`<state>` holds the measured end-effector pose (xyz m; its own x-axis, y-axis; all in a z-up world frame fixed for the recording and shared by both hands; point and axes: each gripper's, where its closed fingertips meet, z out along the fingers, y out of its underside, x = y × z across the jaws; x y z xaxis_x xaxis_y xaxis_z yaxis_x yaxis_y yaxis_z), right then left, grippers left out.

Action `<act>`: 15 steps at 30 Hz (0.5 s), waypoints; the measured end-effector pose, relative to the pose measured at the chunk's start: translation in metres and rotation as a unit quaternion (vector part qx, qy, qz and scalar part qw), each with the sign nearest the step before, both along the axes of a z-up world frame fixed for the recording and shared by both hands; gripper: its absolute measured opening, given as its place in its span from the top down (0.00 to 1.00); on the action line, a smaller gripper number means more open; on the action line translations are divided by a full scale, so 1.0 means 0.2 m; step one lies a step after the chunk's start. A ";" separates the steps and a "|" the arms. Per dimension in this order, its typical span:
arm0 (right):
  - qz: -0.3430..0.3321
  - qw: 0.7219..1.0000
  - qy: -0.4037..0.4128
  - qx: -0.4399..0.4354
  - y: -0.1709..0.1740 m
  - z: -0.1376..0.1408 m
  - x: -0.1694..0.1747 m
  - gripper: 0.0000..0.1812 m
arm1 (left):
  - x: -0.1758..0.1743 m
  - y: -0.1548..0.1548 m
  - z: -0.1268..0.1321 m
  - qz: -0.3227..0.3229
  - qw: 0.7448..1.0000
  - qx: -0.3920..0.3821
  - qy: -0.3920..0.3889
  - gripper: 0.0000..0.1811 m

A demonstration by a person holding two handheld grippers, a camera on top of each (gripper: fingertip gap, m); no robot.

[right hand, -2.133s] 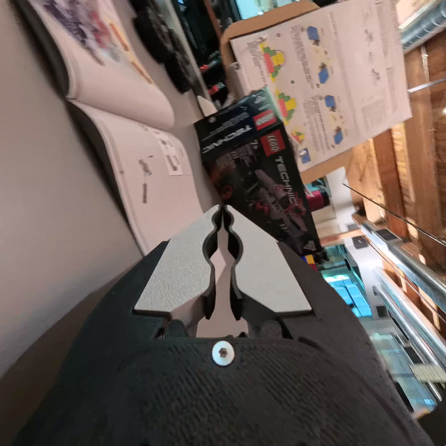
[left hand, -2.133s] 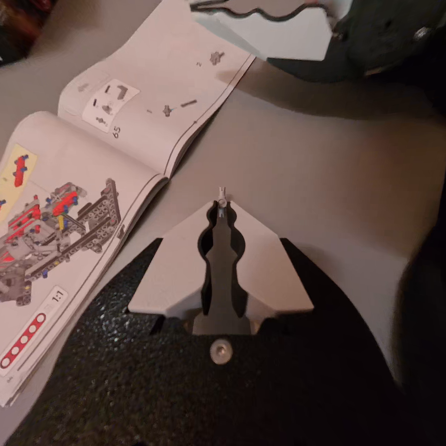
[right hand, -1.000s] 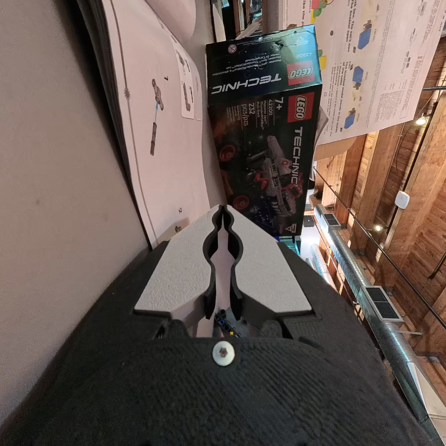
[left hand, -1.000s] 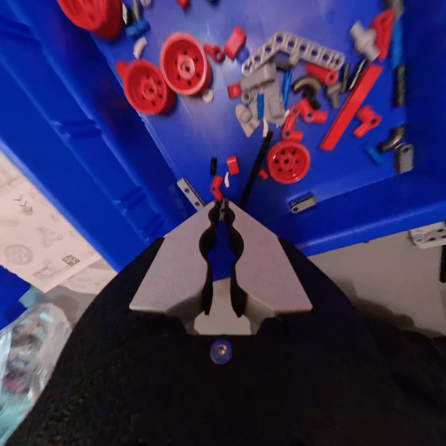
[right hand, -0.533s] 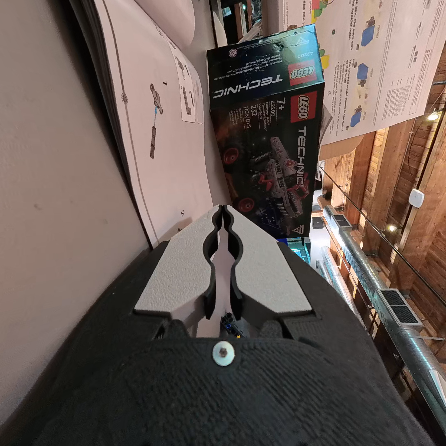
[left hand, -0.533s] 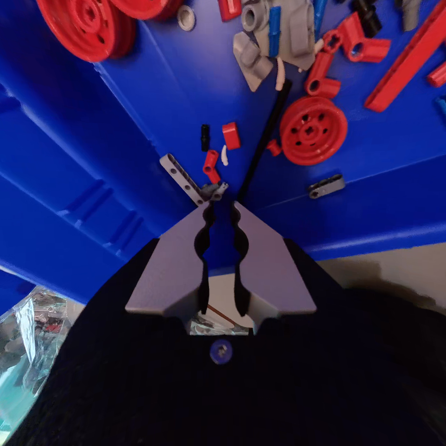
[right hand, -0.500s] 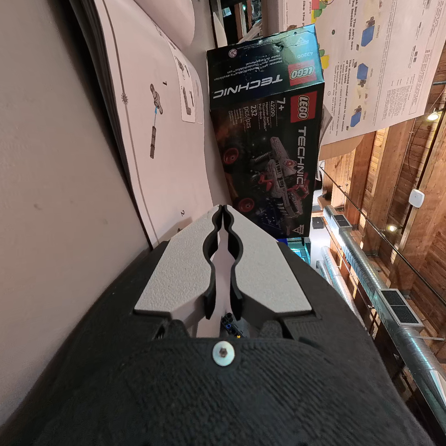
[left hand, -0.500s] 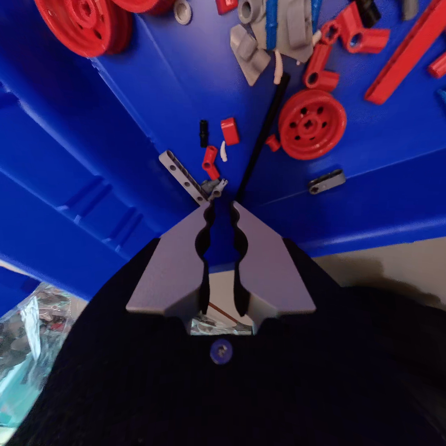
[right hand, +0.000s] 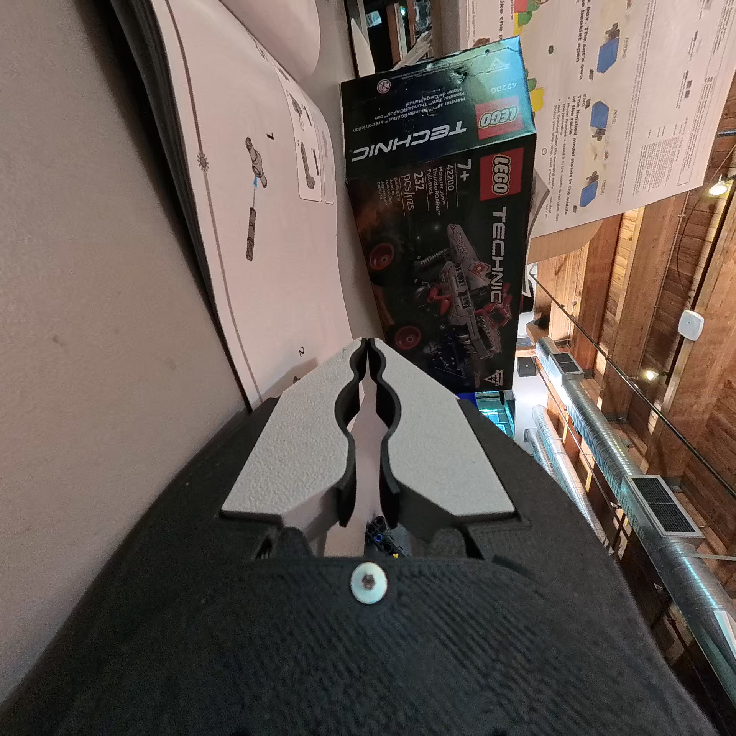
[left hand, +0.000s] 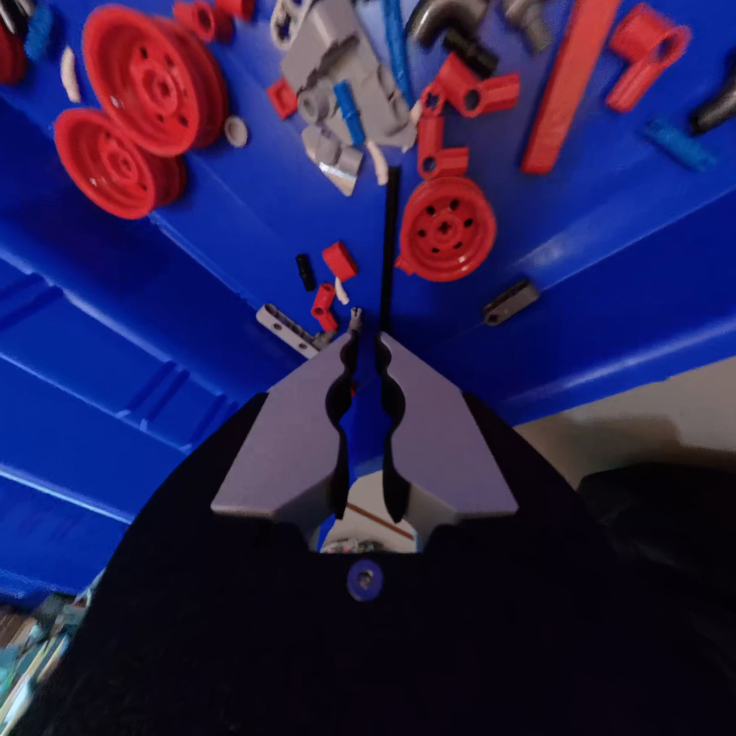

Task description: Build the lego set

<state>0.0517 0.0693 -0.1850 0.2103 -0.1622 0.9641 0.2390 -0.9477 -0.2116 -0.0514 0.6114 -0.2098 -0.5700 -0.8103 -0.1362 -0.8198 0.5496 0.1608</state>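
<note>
the left gripper [left hand: 365, 338] hangs over the blue bin [left hand: 119, 358], jaws slightly apart; a small grey pin [left hand: 355, 318] sits just off its left tip, long axis pointing away, contact unclear. a black axle [left hand: 387, 247] runs straight ahead. the upper parts are blurred. the right gripper [right hand: 366, 341] is closed on nothing, booklet [right hand: 255, 199] ahead-left, box [right hand: 438, 223] ahead.
</note>
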 end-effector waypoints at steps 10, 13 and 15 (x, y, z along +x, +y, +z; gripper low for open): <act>-0.001 1.000 0.002 0.002 0.00 0.00 0.00 1.00 | 0.01 0.01 0.01 0.003 1.000 0.002 -0.009 0.93; -0.001 1.000 0.002 0.002 0.00 0.00 0.00 1.00 | 0.02 -0.02 -0.02 -0.012 1.000 -0.014 0.000 0.91; -0.001 1.000 0.001 0.002 0.00 0.00 0.00 1.00 | 0.03 -0.01 -0.03 -0.014 1.000 -0.012 -0.001 0.94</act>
<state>0.0522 0.0689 -0.1852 0.2120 -0.1659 0.9631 0.2368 -0.9474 -0.2153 -0.0453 0.6085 -0.2162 -0.5916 -0.7975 -0.1185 -0.8048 0.5755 0.1450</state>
